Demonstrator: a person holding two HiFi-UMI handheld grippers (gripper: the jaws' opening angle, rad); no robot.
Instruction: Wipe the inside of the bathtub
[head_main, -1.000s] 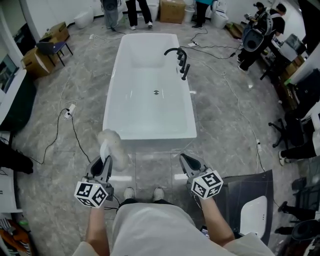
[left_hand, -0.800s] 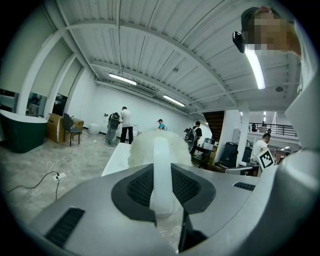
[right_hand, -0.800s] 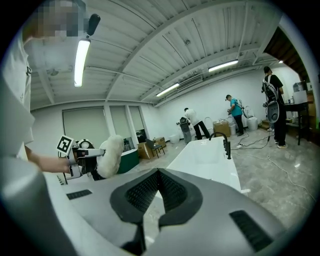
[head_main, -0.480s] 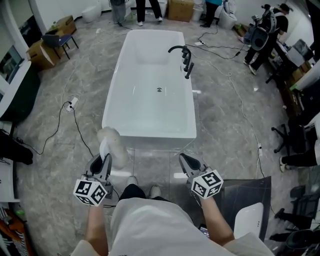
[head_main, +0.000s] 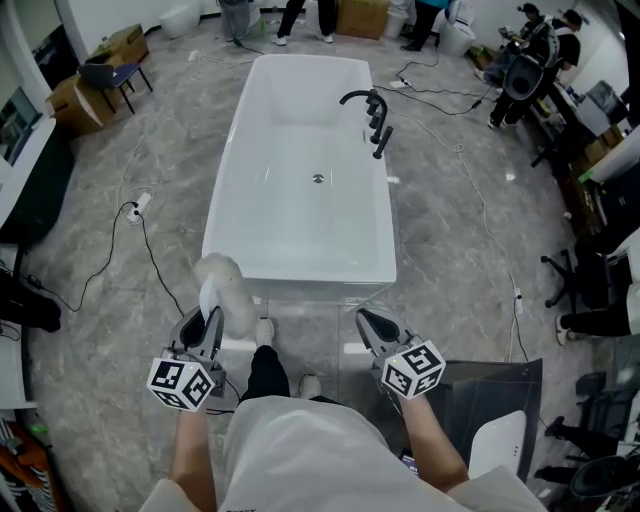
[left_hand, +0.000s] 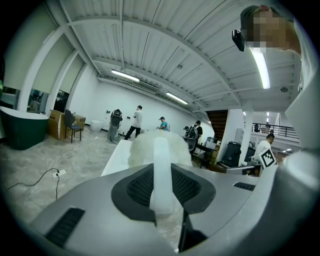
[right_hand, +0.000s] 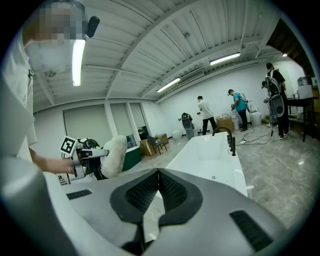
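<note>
Left gripper (head_main: 203, 328): jaws clamped on the white handle of a fluffy wiping pad (head_main: 225, 290); the handle's lower end is hidden inside the jaws. Right gripper (head_main: 376, 330): jaws pressed together, nothing between them. Both hover near the closest end of the white bathtub (head_main: 310, 270). Drain (head_main: 318, 179) in its floor, black faucet (head_main: 368, 118) on its right rim.

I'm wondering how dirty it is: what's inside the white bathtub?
Only a small round drain shows on the bathtub floor, with a black faucet arching over its right rim. The near end's inner wall is hidden.
</note>
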